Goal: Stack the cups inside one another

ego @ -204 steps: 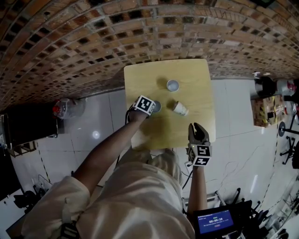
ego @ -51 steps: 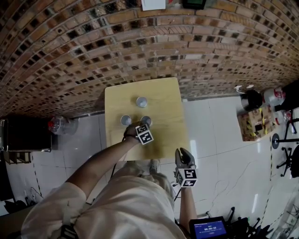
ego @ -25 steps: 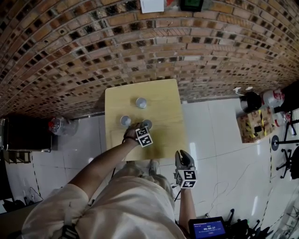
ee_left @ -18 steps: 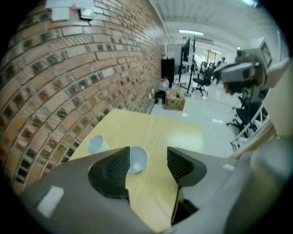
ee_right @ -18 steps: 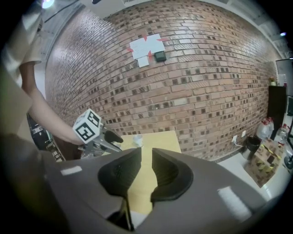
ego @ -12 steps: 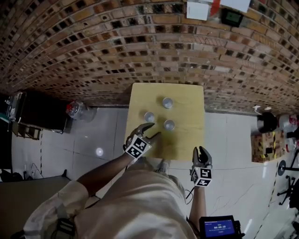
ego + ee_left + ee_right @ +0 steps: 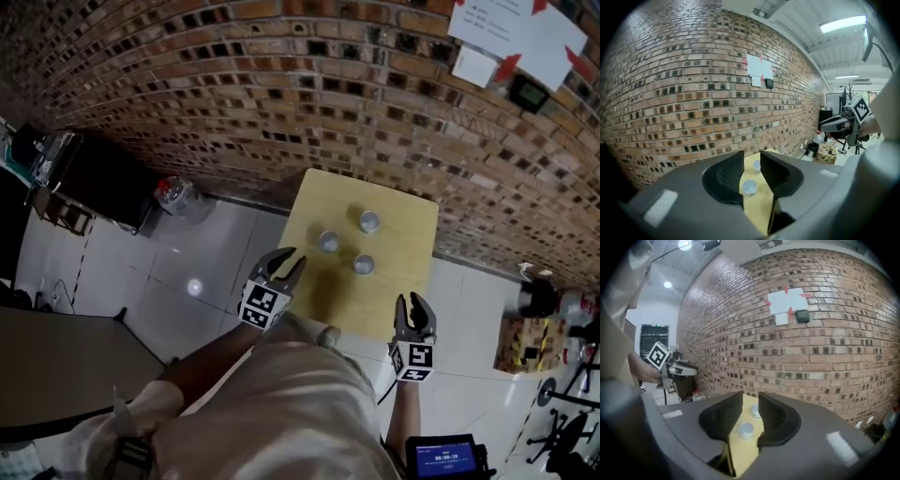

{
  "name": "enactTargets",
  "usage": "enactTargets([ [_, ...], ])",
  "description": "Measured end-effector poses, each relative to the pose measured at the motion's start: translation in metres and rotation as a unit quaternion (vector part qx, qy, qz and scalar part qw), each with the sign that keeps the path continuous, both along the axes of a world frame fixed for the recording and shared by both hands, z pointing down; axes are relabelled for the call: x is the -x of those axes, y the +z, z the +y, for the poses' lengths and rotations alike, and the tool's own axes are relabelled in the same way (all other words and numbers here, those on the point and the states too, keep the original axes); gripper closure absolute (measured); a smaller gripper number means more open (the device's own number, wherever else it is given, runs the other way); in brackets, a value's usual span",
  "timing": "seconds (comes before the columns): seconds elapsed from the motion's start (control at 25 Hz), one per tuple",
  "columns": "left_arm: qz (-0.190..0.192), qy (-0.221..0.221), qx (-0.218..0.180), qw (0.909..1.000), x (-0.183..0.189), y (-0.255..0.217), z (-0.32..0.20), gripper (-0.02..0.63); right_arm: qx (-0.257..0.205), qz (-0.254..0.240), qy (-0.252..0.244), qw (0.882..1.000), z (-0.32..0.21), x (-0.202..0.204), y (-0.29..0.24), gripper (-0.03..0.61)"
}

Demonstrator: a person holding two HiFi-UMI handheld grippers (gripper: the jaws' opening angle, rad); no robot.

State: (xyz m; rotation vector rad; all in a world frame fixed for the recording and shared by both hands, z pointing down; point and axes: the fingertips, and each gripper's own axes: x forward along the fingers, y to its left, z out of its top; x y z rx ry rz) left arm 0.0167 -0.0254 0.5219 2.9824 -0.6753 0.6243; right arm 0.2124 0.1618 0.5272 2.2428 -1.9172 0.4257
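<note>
Three small white cups [image 7: 328,241] [image 7: 369,221] [image 7: 364,264] stand upright and apart on the square wooden table [image 7: 403,244]. My left gripper [image 7: 286,262] hangs off the table's near left corner; its jaws have just been closing and nothing is between them. My right gripper [image 7: 413,306] hovers off the near right edge, jaws slightly apart and empty. In the left gripper view, two cups [image 7: 749,187] [image 7: 756,166] show far off through the gap of the left gripper [image 7: 752,161]. The right gripper view shows two cups [image 7: 746,429] [image 7: 754,410] the same way.
A brick wall [image 7: 281,84] runs behind the table, with papers pinned on it [image 7: 520,37]. A dark cabinet [image 7: 94,173] and a clear jug [image 7: 173,195] stand left of the table. A black kettle [image 7: 537,298] and boxes sit at right. White tiled floor [image 7: 216,253] surrounds the table.
My left gripper has drawn back from the cups and off the table, rising towards me. The right gripper has risen a little. The head view has swung, shifting the table right.
</note>
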Motion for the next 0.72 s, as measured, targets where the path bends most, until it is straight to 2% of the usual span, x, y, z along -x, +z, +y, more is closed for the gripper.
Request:
enactTargets([
  [0.2, -0.011, -0.020, 0.034, 0.9992, 0.022, 0.021, -0.004, 0.488, 0.000, 0.017, -0.025, 1.000, -0.016, 0.020, -0.014, 0.480],
  [0.32, -0.023, -0.025, 0.059, 0.9977, 0.032, 0.039, -0.010, 0.487, 0.021, 0.014, -0.022, 0.999, -0.019, 0.023, -0.001, 0.480],
  [0.56, -0.042, 0.001, 0.081, 0.9958, 0.038, 0.058, -0.025, 0.484, 0.047, 0.008, -0.005, 0.999, -0.024, 0.025, 0.025, 0.480],
  [0.6, -0.052, 0.011, 0.090, 0.9945, 0.039, 0.064, -0.025, 0.490, 0.056, 0.007, 0.001, 0.998, -0.024, 0.026, 0.030, 0.480],
  [0.68, -0.063, 0.026, 0.113, 0.9913, 0.041, 0.073, -0.028, 0.559, 0.062, 0.007, 0.014, 0.998, -0.025, 0.027, 0.033, 0.480],
  [0.72, -0.063, 0.032, 0.123, 0.9898, 0.042, 0.076, -0.031, 0.561, 0.063, 0.007, 0.020, 0.998, -0.027, 0.028, 0.033, 0.480],
])
